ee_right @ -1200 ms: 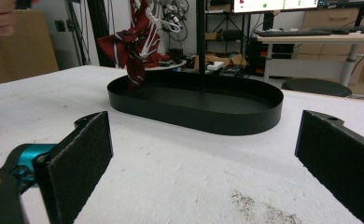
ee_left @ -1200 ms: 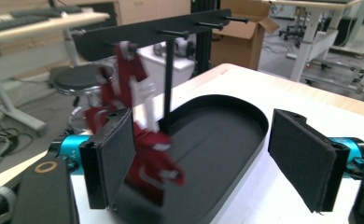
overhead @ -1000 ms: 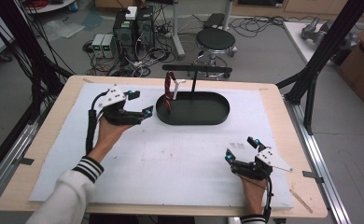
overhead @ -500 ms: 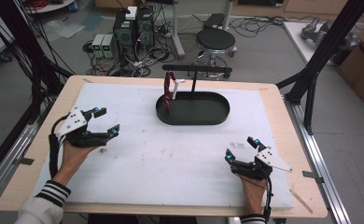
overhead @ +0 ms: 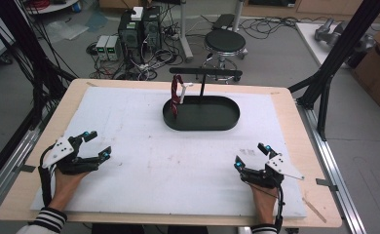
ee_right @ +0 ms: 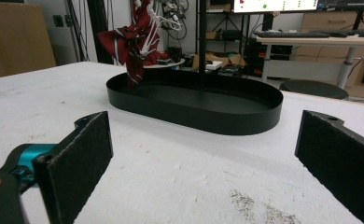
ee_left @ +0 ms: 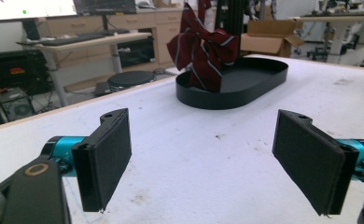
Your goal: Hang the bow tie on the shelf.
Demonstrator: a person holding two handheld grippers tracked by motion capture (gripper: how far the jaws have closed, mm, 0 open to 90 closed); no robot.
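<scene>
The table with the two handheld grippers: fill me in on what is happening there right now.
A person sits at the table with a gripper in each hand. The left gripper and the right gripper both rest near the front edge, jaws wide open and holding nothing. Farther back, a black oval tray carries a stand, and a dark red striped bow tie hangs from the stand's left end. Neither gripper is touching the tray or the bow tie.
</scene>
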